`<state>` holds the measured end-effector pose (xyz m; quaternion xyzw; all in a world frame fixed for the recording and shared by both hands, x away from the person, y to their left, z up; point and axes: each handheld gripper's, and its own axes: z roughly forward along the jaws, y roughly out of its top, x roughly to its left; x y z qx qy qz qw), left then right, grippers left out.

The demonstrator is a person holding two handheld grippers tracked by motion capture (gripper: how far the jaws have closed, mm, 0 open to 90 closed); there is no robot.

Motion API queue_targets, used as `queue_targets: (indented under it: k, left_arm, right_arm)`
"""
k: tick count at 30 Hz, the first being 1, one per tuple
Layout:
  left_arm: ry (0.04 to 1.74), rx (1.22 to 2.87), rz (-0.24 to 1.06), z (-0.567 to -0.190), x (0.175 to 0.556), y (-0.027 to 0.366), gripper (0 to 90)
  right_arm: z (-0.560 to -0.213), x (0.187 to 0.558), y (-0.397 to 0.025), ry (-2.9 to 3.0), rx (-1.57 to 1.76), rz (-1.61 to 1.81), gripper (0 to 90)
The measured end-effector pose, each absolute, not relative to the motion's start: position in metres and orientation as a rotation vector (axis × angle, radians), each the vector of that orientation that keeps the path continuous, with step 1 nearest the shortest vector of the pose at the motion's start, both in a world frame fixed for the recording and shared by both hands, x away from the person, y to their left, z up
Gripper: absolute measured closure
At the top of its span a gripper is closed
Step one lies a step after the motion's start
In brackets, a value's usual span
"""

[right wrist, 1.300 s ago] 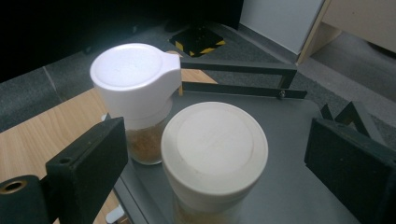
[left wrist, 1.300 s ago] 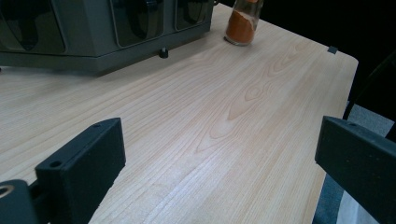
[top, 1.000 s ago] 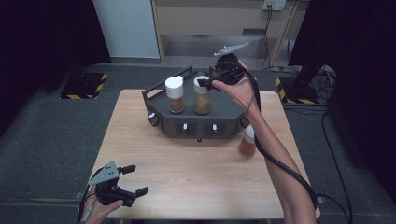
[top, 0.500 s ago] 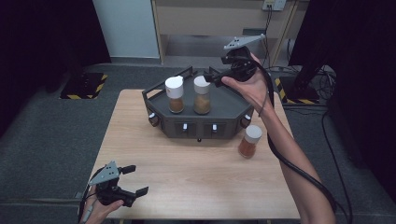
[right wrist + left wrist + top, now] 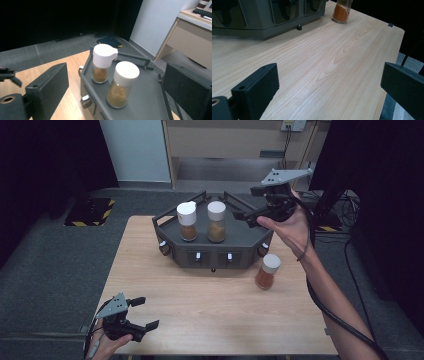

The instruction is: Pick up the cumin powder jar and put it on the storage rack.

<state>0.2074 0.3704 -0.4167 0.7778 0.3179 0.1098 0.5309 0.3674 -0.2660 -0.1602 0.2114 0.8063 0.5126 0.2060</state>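
High view: you are holding right gripper (image 5: 240, 215) wide open, empty, over rack's (image 5: 170, 227) right end; jar (image 5: 266, 271) standing on table (image 5: 210, 310) near right edge.
Left gripper view: left gripper (image 5: 329, 82) gaping, empty, idling.
Right gripper view: two jars (image 5: 122, 85) ahead; lower squarely, grip glass below cap.

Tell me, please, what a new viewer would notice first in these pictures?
Two white-capped jars stand side by side on a dark rack at the table's far edge. The open right gripper hovers beside them. A third jar stands apart on the table.
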Motion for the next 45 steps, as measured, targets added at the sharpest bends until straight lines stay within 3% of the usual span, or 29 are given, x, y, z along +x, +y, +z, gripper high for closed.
queue_targets:
  k: [19, 45]
  left_arm:
    - [0.756, 1.861, 0.265, -0.416, 0.207, 0.369, 0.6]
    - [0.766, 1.845, 0.275, -0.417, 0.205, 0.371, 0.4]
  right_arm:
    - [-0.206, 0.306, -0.334, 2.210, 0.644, 1.452, 6.0]
    - [-0.277, 0.226, -0.391, 2.124, 0.745, 1.492, 3.7]
